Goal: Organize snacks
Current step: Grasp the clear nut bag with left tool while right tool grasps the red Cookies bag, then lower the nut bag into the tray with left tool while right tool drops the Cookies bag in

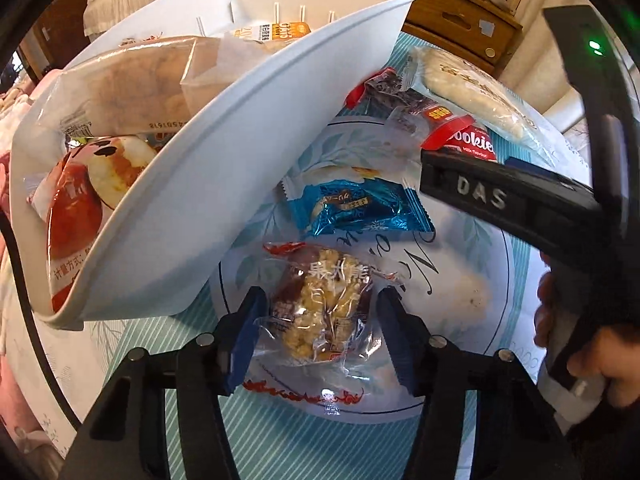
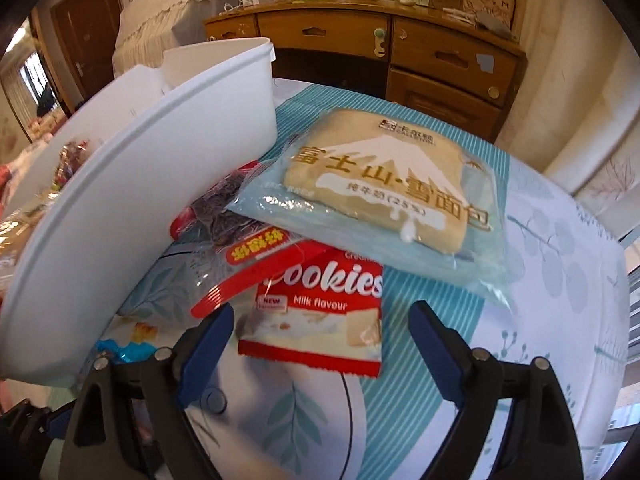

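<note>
Leftmost, a white bin holding packaged snacks sits on the worktop. Beside it, the left hand-held gripper is clenched on a clear-wrapped nut snack. Further right, the right hand-held gripper hangs released over a cookies packet.

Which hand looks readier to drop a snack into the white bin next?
Left, probably. The left gripper already brackets the rice cracker packet beside the white bin; the right gripper stands open short of the cookies packet.
</note>
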